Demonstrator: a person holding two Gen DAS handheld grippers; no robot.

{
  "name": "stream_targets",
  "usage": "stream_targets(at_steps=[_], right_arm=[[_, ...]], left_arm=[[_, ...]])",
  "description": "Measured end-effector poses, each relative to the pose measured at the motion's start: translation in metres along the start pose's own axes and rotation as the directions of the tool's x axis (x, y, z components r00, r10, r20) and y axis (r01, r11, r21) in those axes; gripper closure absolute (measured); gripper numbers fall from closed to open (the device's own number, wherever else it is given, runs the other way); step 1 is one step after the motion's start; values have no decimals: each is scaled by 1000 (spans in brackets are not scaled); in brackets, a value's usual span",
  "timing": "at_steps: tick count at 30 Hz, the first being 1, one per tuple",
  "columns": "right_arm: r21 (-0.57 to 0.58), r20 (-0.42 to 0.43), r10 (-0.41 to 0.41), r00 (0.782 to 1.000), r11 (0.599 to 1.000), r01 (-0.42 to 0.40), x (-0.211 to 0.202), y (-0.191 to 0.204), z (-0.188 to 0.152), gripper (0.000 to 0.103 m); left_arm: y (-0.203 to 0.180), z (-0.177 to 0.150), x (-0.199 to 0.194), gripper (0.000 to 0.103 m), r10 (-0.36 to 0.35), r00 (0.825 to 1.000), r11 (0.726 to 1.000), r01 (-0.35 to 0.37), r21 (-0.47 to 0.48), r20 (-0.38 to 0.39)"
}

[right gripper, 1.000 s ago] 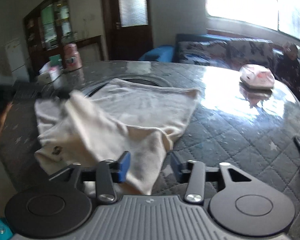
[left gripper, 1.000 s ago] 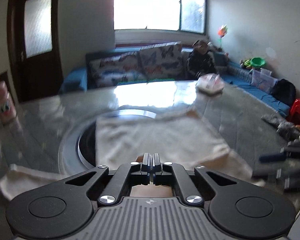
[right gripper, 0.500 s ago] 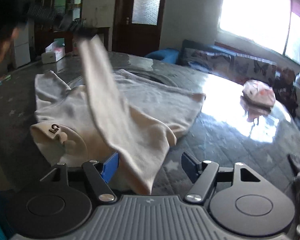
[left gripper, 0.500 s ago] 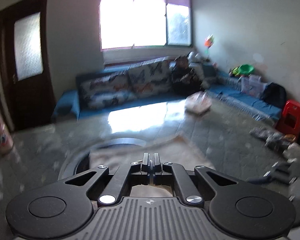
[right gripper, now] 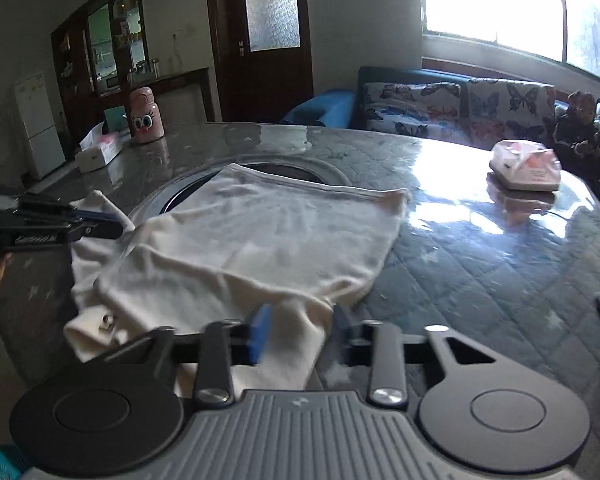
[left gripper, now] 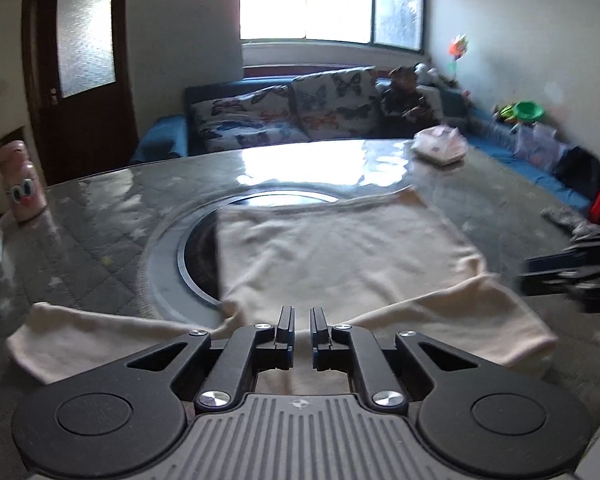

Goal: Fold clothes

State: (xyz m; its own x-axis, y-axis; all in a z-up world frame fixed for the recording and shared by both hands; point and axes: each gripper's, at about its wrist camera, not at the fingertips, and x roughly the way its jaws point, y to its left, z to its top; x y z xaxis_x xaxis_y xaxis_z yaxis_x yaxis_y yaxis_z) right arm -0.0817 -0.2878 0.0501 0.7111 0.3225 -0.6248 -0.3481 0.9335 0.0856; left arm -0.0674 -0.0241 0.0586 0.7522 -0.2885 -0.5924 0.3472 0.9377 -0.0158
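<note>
Sleeve [right gripper: 284, 344] dropped flat, left tongs [left gripper: 301, 330] opening empty, right tongs [right gripper: 298, 334] closing around it

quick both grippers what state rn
left gripper: fingers opening, a small gap, cream garment under them, not gripped
right gripper: fingers closing around a fold of the garment

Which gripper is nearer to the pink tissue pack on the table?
Cannot tell. Both grippers work at the near edge of the cream garment, and the pink tissue pack lies far across the table from the left gripper and right gripper alike.
</note>
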Motion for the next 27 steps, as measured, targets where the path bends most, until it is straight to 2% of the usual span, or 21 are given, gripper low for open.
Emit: stream_targets(at_steps=[3,5,8,9,14,19,23,27], right_arm=[[-1,-6,30,1000,1000,-30,17,6,6,92],[-14,-17,29,999,999,-29,27,9,7,94],[8,-46,-5,999,1000,6,38,4,-1,95],[11,-50,-21,999,1000,22,41,1,-4,99],[8,-26,-57,998,998,57,30,-2,-1,98],[-35,-64,-55,996,998,53,36,1,-7,98],[-14,-48,-68,997,998,68,27,-1,-8,98],[-37,-43,-41,998,999,39,12,6,-11,97]], left_arm=[[-10,-4,7,94,-69,997,998,70,8,-20],[-15,-10,16,94,-93,995,995,94,13,-43],[-13,-18,29,94,-87,993,996,87,0,-81],[-11,-21,33,94,-85,992,996,84,-7,-93],[-3,-21,29,92,-81,994,997,80,-15,-79],[-2,-19,31,92,-85,994,996,84,-22,-73],[1,-22,29,91,-78,994,997,75,-33,-82],[2,-23,21,82,-73,995,997,71,-26,-71]])
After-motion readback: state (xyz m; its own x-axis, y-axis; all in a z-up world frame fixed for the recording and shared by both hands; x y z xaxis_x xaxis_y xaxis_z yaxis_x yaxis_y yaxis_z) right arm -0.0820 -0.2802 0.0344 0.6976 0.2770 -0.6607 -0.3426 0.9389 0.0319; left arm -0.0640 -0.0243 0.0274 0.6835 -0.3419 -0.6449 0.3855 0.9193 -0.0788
